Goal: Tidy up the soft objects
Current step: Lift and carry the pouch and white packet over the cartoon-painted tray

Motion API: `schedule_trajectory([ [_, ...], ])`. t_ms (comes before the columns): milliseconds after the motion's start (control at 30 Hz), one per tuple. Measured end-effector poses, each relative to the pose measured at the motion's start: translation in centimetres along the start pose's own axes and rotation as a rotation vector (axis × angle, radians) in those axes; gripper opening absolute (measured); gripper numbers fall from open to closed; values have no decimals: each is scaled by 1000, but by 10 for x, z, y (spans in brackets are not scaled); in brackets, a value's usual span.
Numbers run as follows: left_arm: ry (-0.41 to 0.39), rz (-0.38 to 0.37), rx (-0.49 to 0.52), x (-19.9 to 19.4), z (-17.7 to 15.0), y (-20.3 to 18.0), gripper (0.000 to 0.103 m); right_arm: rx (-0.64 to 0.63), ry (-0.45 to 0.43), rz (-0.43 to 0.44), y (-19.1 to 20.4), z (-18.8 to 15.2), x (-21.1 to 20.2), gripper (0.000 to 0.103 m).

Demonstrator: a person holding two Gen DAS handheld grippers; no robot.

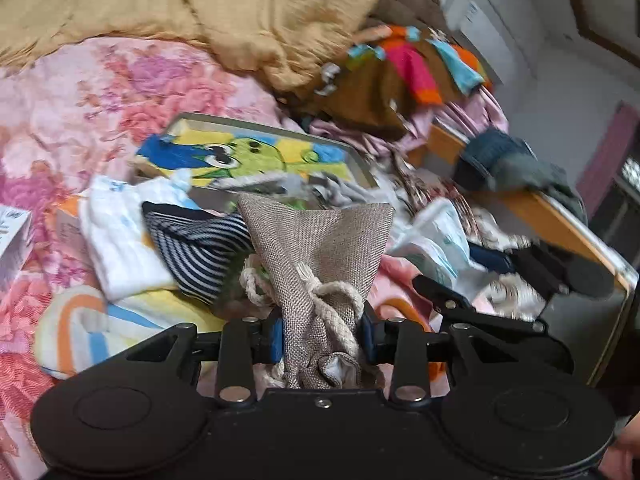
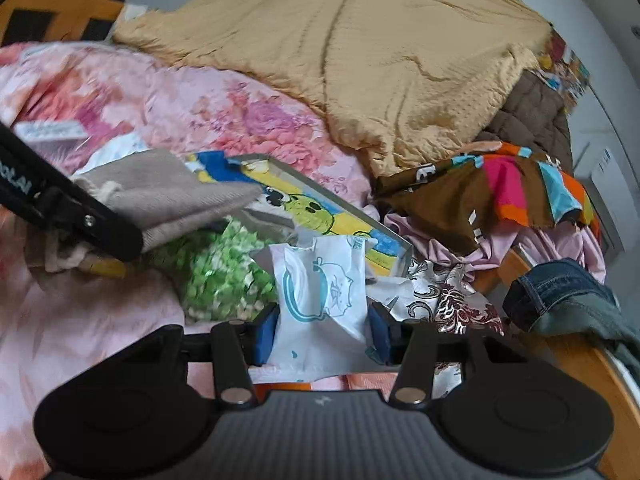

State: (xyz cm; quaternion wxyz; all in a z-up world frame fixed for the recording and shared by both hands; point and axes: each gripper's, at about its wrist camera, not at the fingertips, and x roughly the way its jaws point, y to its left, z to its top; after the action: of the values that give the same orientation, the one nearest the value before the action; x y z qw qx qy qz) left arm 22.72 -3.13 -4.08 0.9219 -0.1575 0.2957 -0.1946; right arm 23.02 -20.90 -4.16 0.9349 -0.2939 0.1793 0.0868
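My left gripper [image 1: 322, 338] is shut on the neck of a grey-beige linen drawstring pouch [image 1: 320, 248], whose body fans out above the blue pads. My right gripper [image 2: 322, 336] is shut on a white soft packet with a blue cartoon print [image 2: 320, 300], held just above the bed. In the right wrist view the left gripper [image 2: 80, 216] and the pouch [image 2: 172, 196] sit at the left. In the left wrist view the right gripper's black finger [image 1: 440, 296] shows at the right with the packet [image 1: 436, 240].
An open box lined with a cartoon towel [image 1: 248, 156] lies on the pink floral sheet [image 1: 100, 92]. Around it are a navy striped cloth [image 1: 196, 248], white cloth [image 1: 116, 240], pastel striped towel [image 1: 80, 328], green patterned cloth [image 2: 216, 272], tan blanket [image 2: 380, 60], jeans [image 2: 568, 300] and the wooden bed edge [image 1: 540, 216].
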Motion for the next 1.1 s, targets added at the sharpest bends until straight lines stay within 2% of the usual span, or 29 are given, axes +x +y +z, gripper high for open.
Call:
schedule_trajectory([
  [100,-12,19,-59,0,6,8,38,60,13,15,-4,5,8,53],
  [267,-56,43,-97,-2,22,18,38,147,-5,27,-13,22,25,53],
  [433,-120,75,-116,3,58,33,38,235,-69,21,-27,50,54,53],
  [600,-171,113,-95,36,109,53,38,283,-116,22,-42,72,96,54],
  [700,-154,131,-112,70,138,66,38,336,-103,36,-51,78,127,54],
  [833,-115,140,-125,117,161,72,38,430,-58,67,-60,73,159,54],
  [1000,-52,143,-99,165,170,73,38,517,-14,68,-69,66,191,54],
  [1100,-43,159,-90,185,173,74,38,541,17,89,-71,62,206,54],
])
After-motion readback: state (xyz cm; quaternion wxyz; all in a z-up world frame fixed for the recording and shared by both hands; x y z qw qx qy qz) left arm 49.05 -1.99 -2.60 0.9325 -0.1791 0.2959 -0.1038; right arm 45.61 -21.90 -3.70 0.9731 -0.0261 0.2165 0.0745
